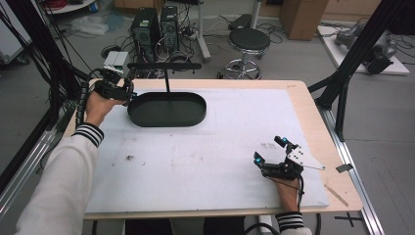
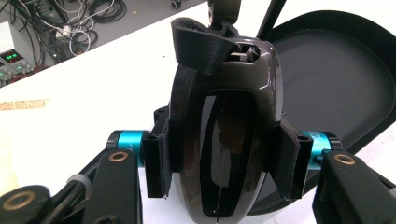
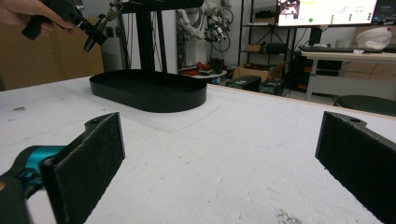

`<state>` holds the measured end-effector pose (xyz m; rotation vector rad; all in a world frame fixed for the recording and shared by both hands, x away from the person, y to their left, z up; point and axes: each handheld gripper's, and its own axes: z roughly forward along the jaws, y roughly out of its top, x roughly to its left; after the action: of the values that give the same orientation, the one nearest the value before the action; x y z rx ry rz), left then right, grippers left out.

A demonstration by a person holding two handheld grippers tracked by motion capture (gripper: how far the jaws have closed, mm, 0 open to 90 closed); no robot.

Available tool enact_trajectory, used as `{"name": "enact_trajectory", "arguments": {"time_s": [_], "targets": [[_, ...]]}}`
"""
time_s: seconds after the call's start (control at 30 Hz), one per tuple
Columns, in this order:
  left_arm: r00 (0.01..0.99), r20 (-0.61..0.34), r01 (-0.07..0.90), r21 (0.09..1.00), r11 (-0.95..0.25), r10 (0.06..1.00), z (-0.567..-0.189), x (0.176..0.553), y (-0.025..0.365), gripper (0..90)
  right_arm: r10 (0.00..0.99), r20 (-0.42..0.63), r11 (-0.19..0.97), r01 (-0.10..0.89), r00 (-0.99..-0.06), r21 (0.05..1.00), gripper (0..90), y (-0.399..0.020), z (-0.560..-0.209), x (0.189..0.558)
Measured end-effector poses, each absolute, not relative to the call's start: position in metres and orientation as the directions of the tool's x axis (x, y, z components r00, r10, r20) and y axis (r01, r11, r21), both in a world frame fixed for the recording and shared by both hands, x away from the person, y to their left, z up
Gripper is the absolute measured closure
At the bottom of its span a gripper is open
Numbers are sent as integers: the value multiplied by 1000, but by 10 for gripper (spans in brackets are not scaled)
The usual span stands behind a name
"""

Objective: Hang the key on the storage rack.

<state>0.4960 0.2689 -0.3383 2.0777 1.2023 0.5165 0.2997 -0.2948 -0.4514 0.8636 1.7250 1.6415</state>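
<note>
A glossy dark oval object [image 2: 229, 116] with a black fabric flap on its far end sits between the pads of my left gripper [image 2: 224, 158], which is shut on its sides. That gripper [image 1: 115, 90] hovers at the left end of a black oval tray [image 1: 166, 110] at the table's back left. From the tray rises a thin post with a crossbar [image 1: 164, 65]. In the right gripper view the left gripper [image 3: 88, 32] hangs above the tray [image 3: 149, 91]. My right gripper [image 1: 269, 149] rests near the table's front right, open, with bare white mat between its pads [image 3: 93, 158].
A white mat [image 1: 205, 152] covers most of the wooden table [image 1: 313, 112]. Black frame struts [image 1: 352, 54] stand at the right edge and cables hang at the left. Behind the table are a round stool [image 1: 248, 41] and computer towers [image 1: 154, 27].
</note>
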Motion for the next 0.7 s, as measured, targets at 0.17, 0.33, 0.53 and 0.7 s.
{"name": "enact_trajectory", "arguments": {"time_s": [0.17, 0.33, 0.53, 0.7], "targets": [[519, -51, 609, 722, -327, 853, -340, 497, 269, 472, 793, 17, 22, 56, -609, 998, 3, -295, -451, 299], [517, -67, 598, 742, -304, 854, -340, 495, 266, 91, 792, 18, 19, 55, -611, 998, 3, -295, -452, 299], [541, -27, 480, 831, -282, 841, -332, 476, 277, 17, 790, 22, 11, 50, -612, 999, 3, -295, -452, 299], [556, -14, 406, 877, -257, 831, -330, 455, 287, 17, 791, 24, 11, 53, -612, 999, 3, -296, -452, 299]]}}
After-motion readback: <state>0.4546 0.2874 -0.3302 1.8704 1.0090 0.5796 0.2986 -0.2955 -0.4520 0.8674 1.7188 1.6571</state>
